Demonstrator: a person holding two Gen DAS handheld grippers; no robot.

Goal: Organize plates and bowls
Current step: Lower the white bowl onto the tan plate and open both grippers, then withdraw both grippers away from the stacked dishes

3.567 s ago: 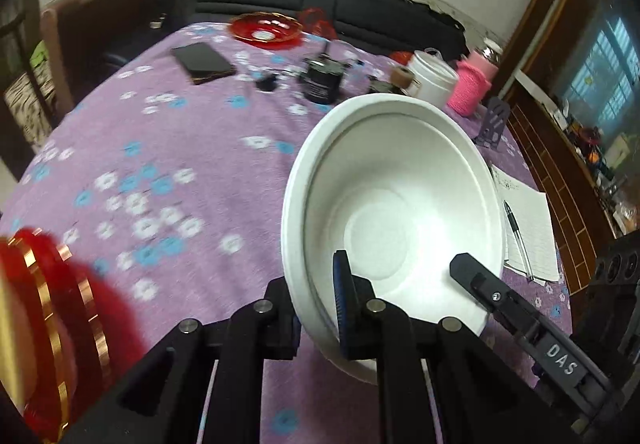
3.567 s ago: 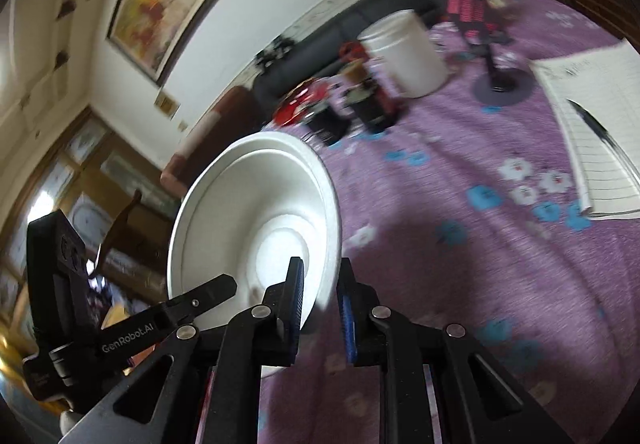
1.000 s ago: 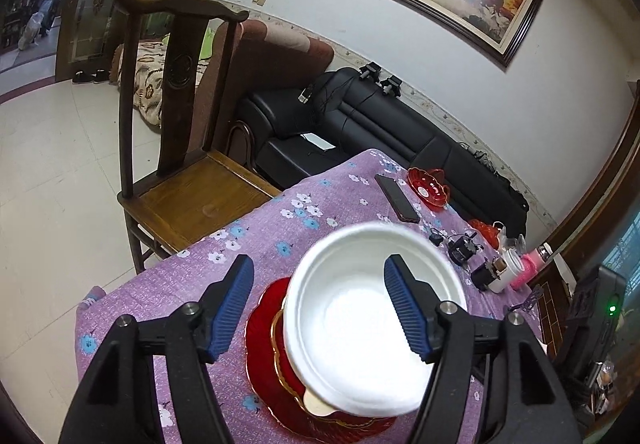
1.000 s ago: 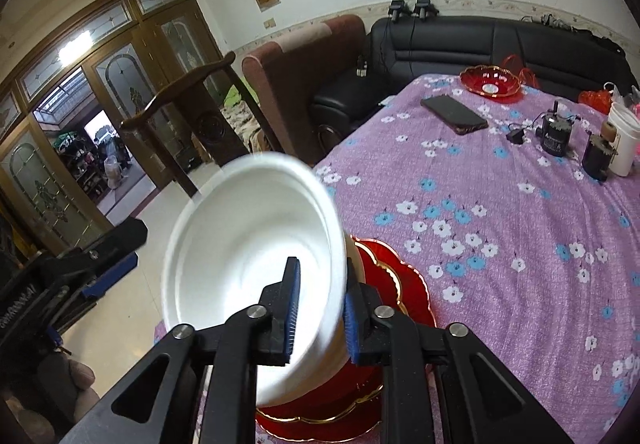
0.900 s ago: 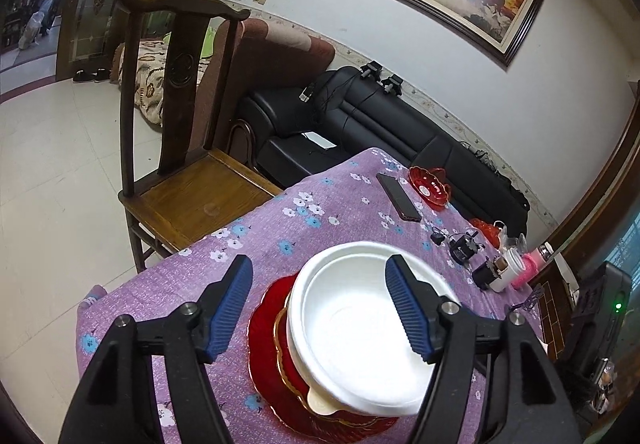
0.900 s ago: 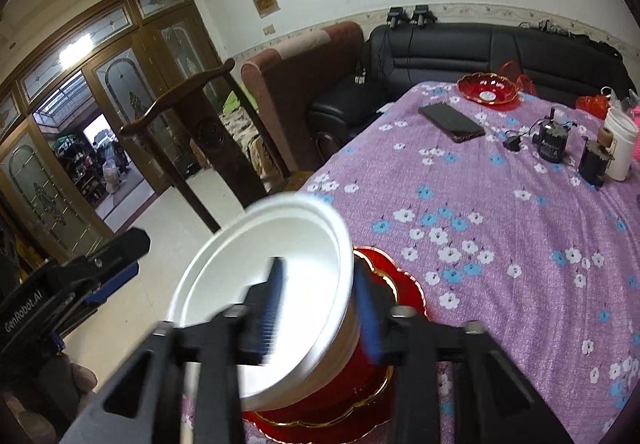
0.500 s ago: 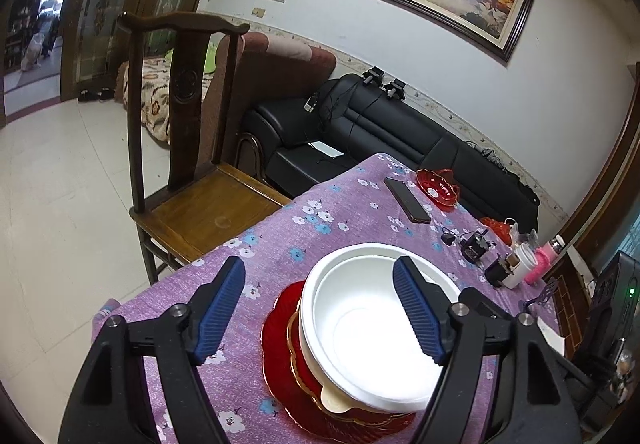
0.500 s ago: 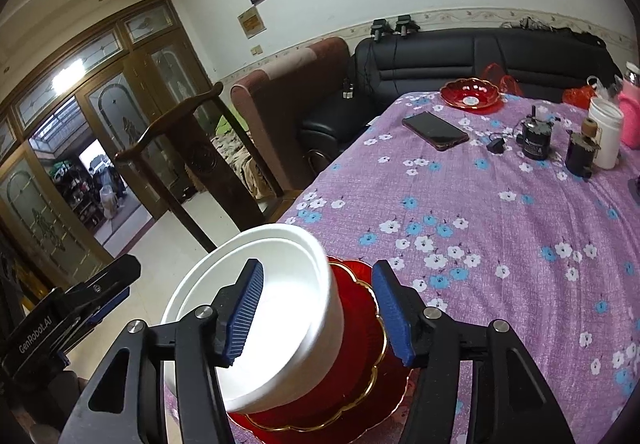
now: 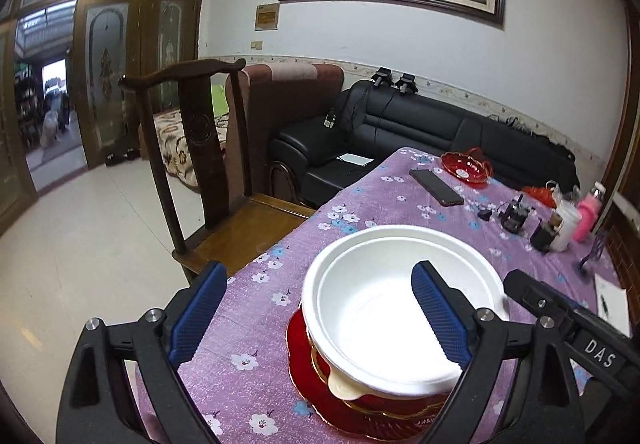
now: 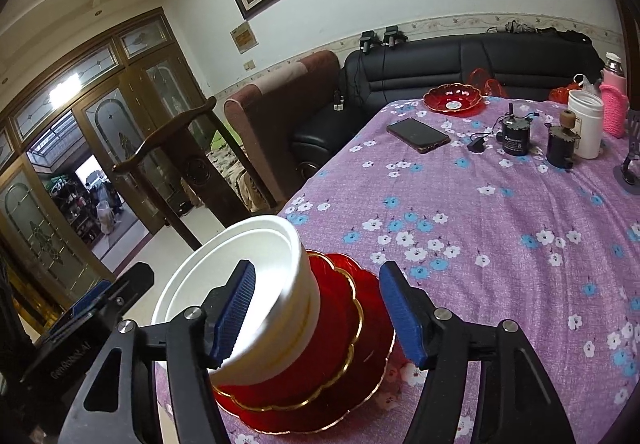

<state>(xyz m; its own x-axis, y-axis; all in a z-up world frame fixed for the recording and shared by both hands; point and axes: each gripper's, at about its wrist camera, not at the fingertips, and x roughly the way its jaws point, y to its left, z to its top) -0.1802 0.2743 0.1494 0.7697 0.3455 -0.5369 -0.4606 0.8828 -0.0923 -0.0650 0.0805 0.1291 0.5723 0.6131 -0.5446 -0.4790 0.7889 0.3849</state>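
Observation:
White bowls (image 9: 384,308) are stacked, one nested in another, on red gold-rimmed plates (image 9: 320,392) at the near corner of the purple flowered table. The stack also shows in the right wrist view (image 10: 256,284), on the red plates (image 10: 344,308). My left gripper (image 9: 320,312) is open and empty, just above and behind the stack. My right gripper (image 10: 318,312) is open and empty, its left finger (image 10: 234,308) in front of the white bowl. A small red dish (image 10: 454,96) sits at the table's far end.
A phone (image 10: 417,134), small dark gadgets (image 10: 516,133), a white jar (image 10: 585,123), a pink bottle (image 10: 614,99) and a notebook with pen (image 9: 608,304) lie on the far table. A wooden chair (image 9: 208,179) stands at the table's left edge, a black sofa (image 9: 420,135) behind.
The right gripper let go of the white bowl onto the stack and opened wide. Both grippers drew back a little from the stack.

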